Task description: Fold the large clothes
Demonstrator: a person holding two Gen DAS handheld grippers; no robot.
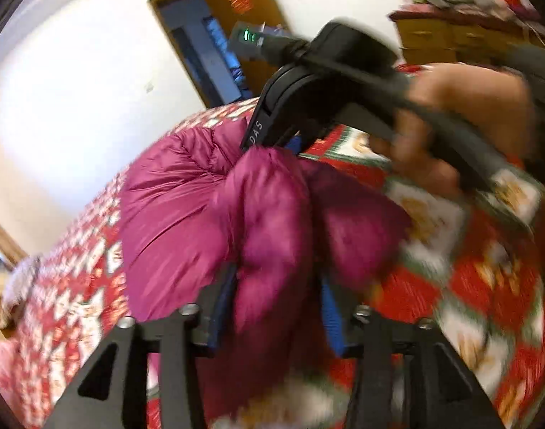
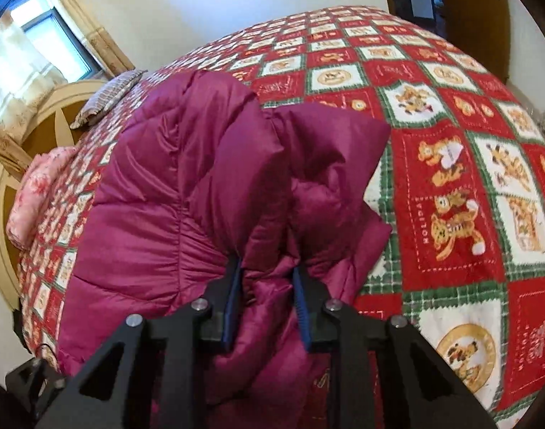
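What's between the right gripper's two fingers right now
A bunched fold of the magenta puffer jacket fills the gap of the right gripper, seen in the right wrist view.

Both grippers are black with blue finger pads (image 2: 233,307) and silver screws (image 2: 134,320) — one marked "DAS" (image 1: 257,131).

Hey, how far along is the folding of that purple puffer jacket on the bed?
Early to midway. The purple puffer jacket lies bunched on the quilt, no neat fold yet. In hand: the right claw pinches a padded edge; the left claw has fabric between its fingers. Left: flattening and folding it into a compact stack.
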